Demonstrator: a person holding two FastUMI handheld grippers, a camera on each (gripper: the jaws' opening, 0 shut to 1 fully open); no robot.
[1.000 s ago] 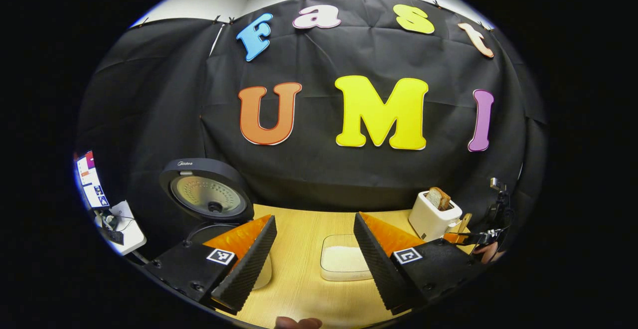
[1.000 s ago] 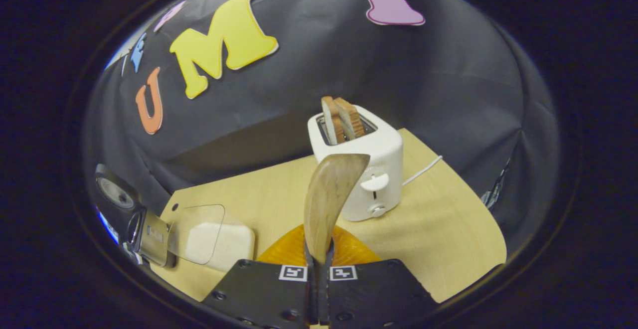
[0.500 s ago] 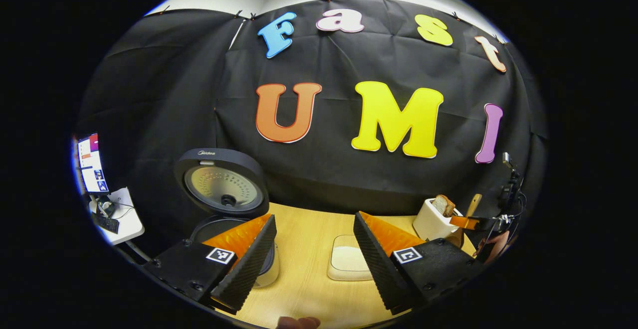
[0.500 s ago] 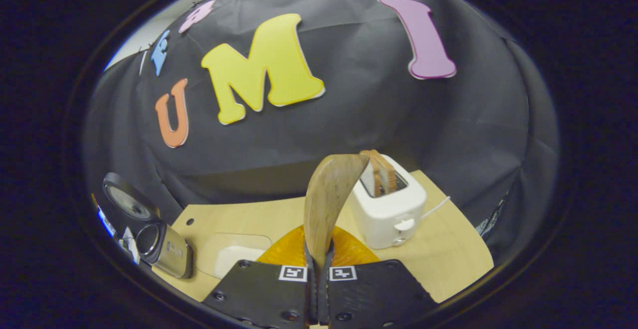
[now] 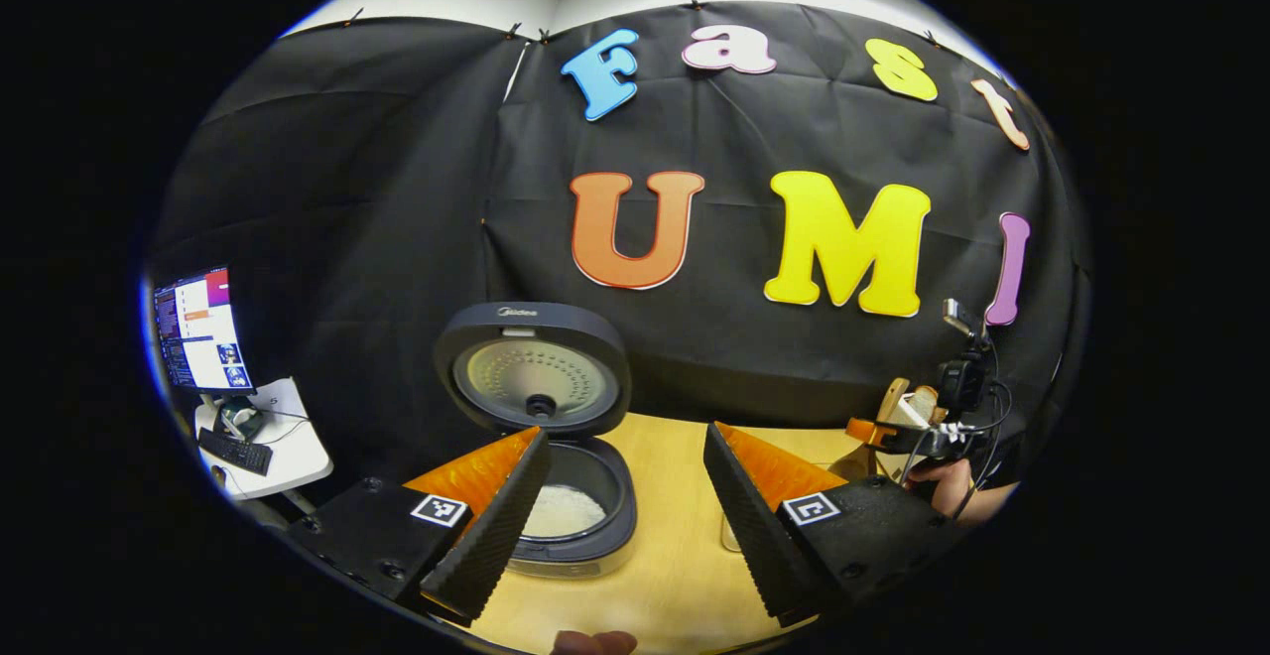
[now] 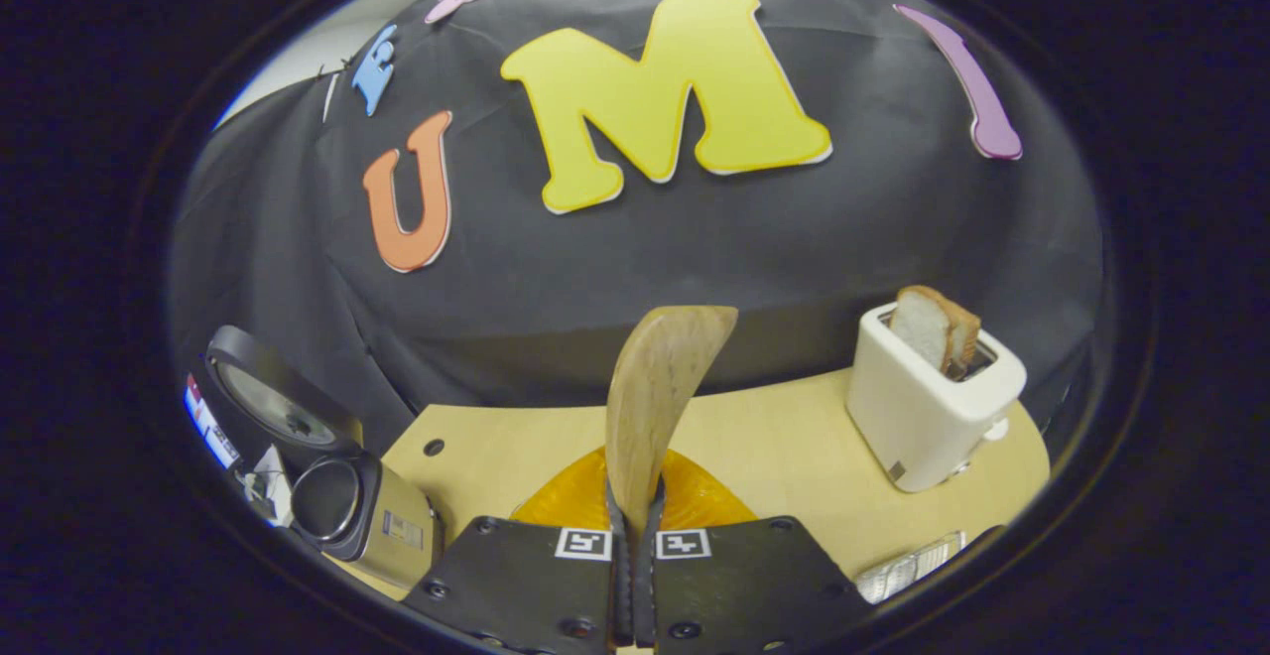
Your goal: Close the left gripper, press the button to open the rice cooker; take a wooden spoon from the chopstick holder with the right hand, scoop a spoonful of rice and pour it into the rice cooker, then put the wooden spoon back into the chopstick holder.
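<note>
The left tongs (image 5: 625, 496) have swung toward the open rice cooker (image 5: 566, 516), gaping wide and empty. The right tongs (image 6: 635, 536) pinch the wooden spoon (image 6: 660, 387) upright.

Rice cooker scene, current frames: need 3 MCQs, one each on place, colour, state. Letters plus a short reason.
1. Where is the toaster?
A. on the wooden table
B. inside the rice cooker
C. on the floor

2. What colour is the toaster's body?
A. red
B. white
C. black

3. What state is the rice cooker lid in?
A. shut
B. taken off, flat on the table
C. raised open

Answers:
1 A, the right gripper view shows it standing on the tabletop.
2 B, its casing is plain white.
3 C, the left gripper view shows the lid upright behind the pot, with rice visible inside.
</note>
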